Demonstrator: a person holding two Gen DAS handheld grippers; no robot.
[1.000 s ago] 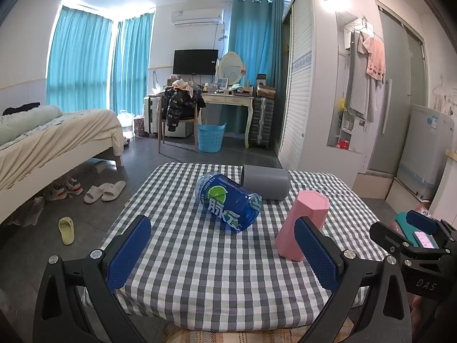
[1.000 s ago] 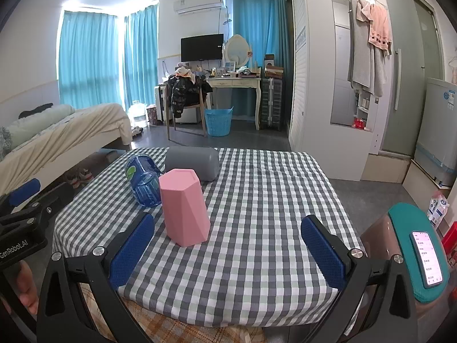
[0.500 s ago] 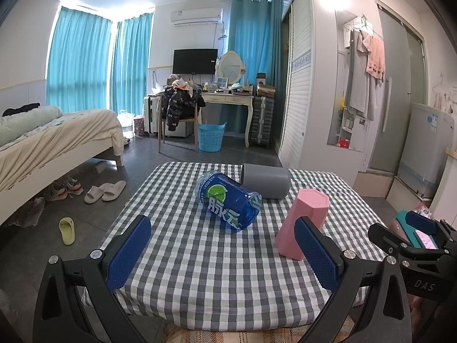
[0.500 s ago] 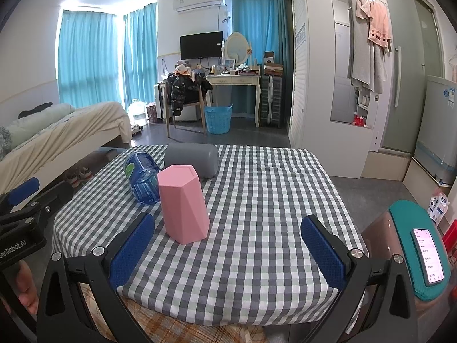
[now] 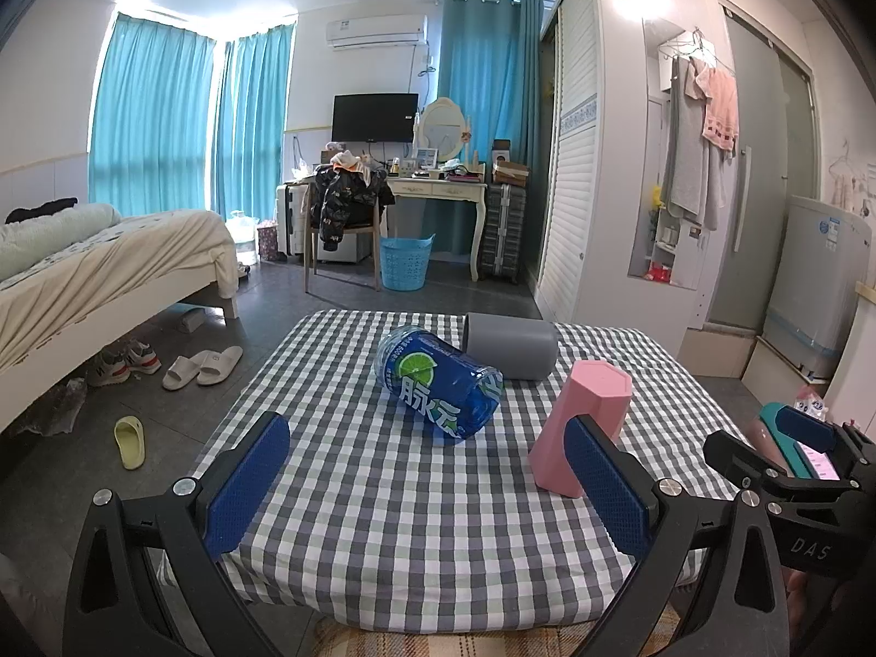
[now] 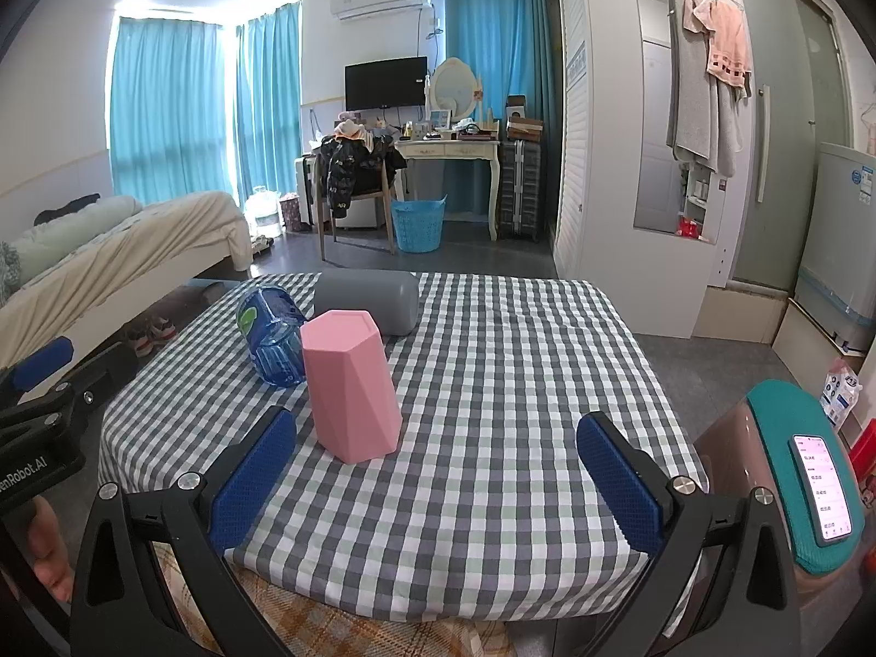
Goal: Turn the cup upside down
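Hovering wide open and holding nothing over the near edge of the checked table: right gripper, with the pink cup standing just ahead of its left finger. Likewise gaping wide and gripping nothing: left gripper, its right finger overlapping the pink cup in that view. Lying on their sides behind the cup, touching each other: blue bottle and grey cylinder.

Pink cup upright on checkered table
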